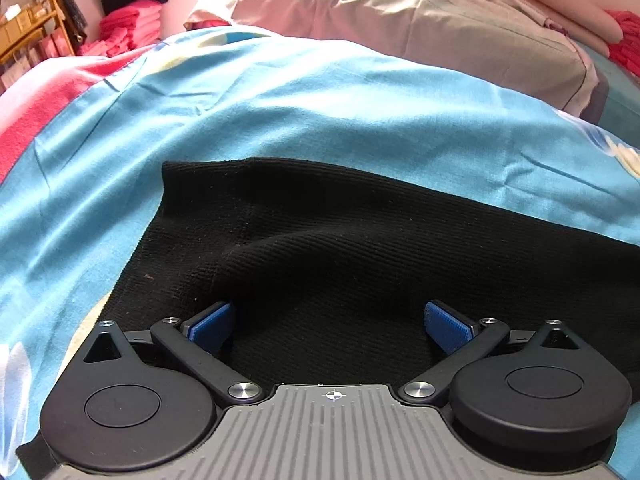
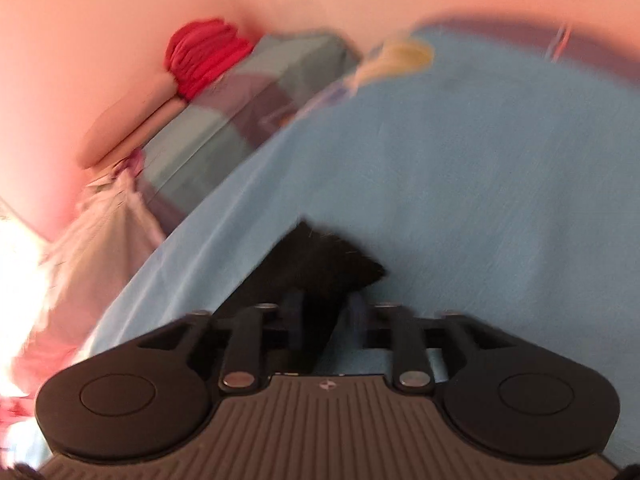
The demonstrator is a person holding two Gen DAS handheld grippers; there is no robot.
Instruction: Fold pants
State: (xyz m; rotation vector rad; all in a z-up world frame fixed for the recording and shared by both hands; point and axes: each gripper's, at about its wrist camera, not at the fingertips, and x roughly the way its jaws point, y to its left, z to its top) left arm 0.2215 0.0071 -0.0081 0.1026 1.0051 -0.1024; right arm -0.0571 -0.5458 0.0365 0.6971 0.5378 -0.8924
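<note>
Closest to us, the left gripper stands with its two blue pads wide apart, low over the black pants, and nothing is between them. The ribbed cloth lies spread on the blue bed sheet, with one raised wrinkle running just in front of the pads.

In the right wrist view, which is blurred, the right gripper has its fingers drawn close together on a corner of the pants; a black point of cloth sticks out past the fingertips, above the sheet. We judge that this corner is being carried over the bed, so the step in hand is a fold, with one end brought toward the other.

For the next move, we think the right gripper should lay its corner down squarely on the flat part, edges matched, before it lets go. The left gripper can then press or pinch the cloth near the wrinkle so the layer under it does not slide.

Farther back lie a beige pillow and stacks of red clothes.
</note>
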